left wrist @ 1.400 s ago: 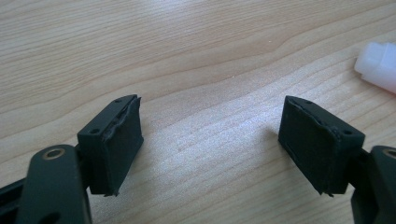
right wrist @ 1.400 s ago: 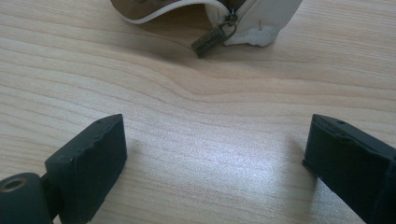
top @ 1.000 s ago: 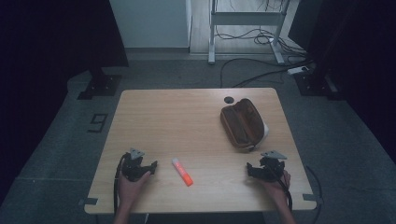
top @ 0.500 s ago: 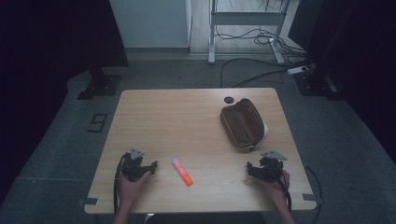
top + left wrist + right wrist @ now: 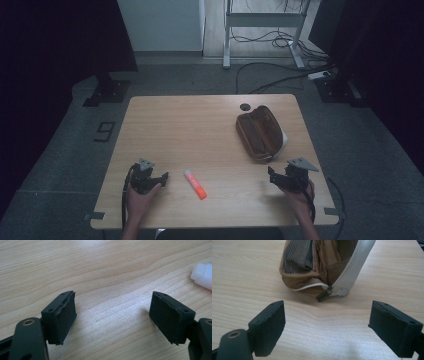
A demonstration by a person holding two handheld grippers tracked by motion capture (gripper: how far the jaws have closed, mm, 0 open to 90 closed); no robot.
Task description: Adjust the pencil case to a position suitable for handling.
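Counter (image 5: 210, 125) is carrying a brown pouch (image 5: 260, 132) at far right, long axis running away from the person, zipper end facing the right gripper (image 5: 283, 179), which is nearest. Its fingers (image 5: 268, 326) are standing wide open, empty. Left gripper (image 5: 150, 181), also open and empty, is sitting beside the orange marker (image 5: 195, 183).

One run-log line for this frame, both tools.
left tool: open, empty | right tool: open, empty | marker: on table | pouch: unzipped

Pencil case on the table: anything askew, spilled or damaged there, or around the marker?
Nothing stands out. The brown pencil case lies at an angle with its zip open, nothing spilled from it. The orange marker lies capped and alone on the table. The left gripper and right gripper are open and hold nothing.
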